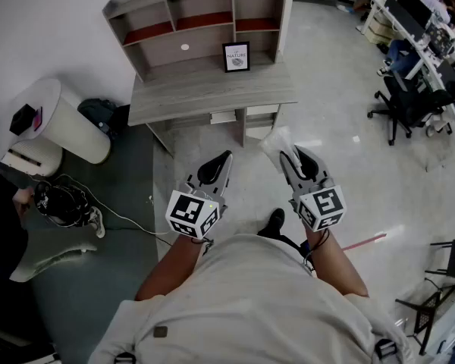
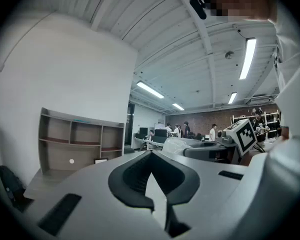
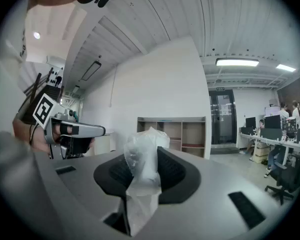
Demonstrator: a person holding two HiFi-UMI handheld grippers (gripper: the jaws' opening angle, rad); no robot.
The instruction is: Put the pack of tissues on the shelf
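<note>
The pack of tissues [image 1: 275, 141], in clear crinkled plastic, sticks out of my right gripper [image 1: 288, 156], which is shut on it. In the right gripper view the pack [image 3: 142, 156] stands upright between the dark pads [image 3: 172, 171]. My left gripper [image 1: 224, 158] is beside it to the left, shut with nothing in it; its pads [image 2: 132, 176] meet at the tips. Both grippers are held level over the floor, short of the grey desk [image 1: 212, 91]. The shelf unit [image 1: 205, 17] stands on the desk against the wall, and shows in both gripper views [image 2: 80, 139] [image 3: 182, 134].
A framed picture [image 1: 236, 56] stands on the desk below the shelf. A white round bin [image 1: 68, 123] and a black bag [image 1: 98, 112] are left of the desk. Cables and headphones [image 1: 61, 203] lie on the floor at left. Office chairs [image 1: 409, 101] and desks with people are at right.
</note>
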